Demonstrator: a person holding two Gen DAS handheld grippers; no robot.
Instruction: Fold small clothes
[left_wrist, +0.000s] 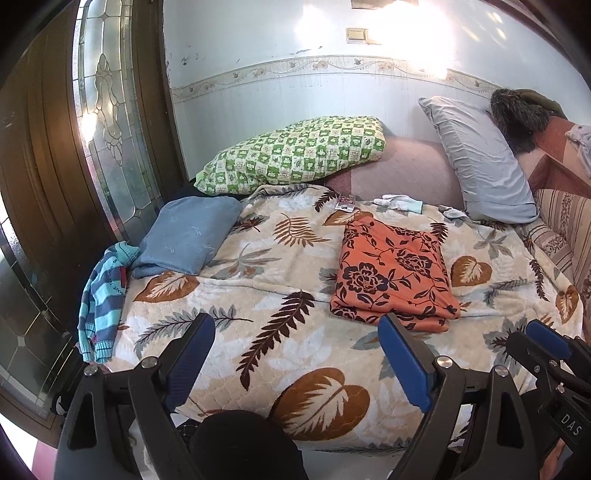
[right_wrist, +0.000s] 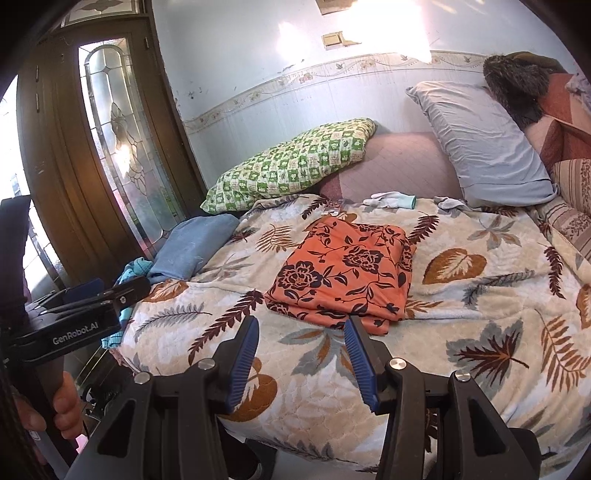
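Observation:
A folded orange garment with dark flowers lies flat on the leaf-patterned blanket; it also shows in the right wrist view. A folded blue cloth and a striped blue garment lie at the bed's left edge. My left gripper is open and empty, hovering near the bed's front edge. My right gripper is open and empty, just in front of the orange garment. The right gripper shows at the left view's lower right; the left one at the right view's left.
A green checked pillow and a grey pillow lie at the bed's head. Small white socks or gloves lie behind the orange garment. A wooden door with patterned glass stands at the left. Striped bedding is piled at the right.

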